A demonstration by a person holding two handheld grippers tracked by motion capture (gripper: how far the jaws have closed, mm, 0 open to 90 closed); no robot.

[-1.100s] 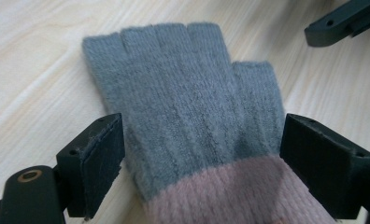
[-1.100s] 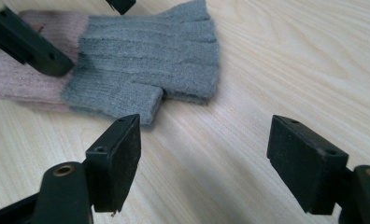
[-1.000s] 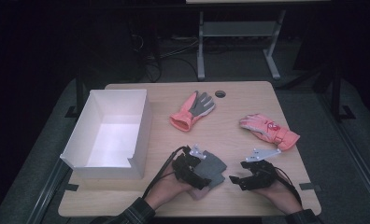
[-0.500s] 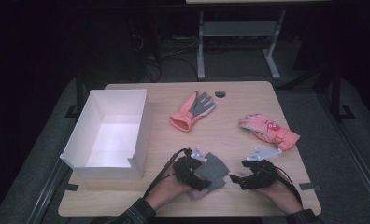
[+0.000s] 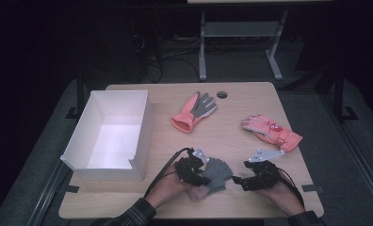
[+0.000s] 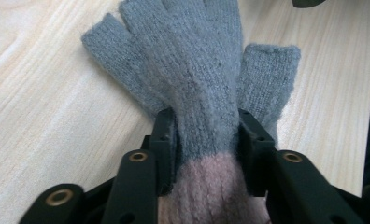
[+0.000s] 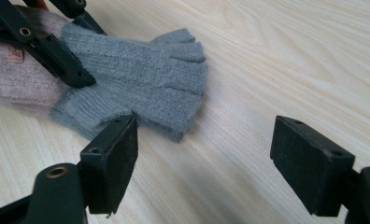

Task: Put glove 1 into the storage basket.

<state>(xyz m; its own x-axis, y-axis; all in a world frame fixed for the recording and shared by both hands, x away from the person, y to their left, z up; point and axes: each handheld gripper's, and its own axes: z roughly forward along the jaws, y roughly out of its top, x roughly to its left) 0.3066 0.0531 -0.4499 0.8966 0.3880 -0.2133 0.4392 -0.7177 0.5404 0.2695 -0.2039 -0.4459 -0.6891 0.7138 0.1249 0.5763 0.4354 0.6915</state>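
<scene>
Left gripper (image 6: 206,140) just closed, clamps grey glove (image 6: 197,70); high view blurs grip; right gripper (image 7: 204,154) apart

Three gloves lie on the table: one grey knitted fingerless glove (image 5: 217,172), one coral glove with a grey palm (image 5: 194,111), and one pink glove (image 5: 271,132). One white box (image 5: 142,129) sits there.
</scene>
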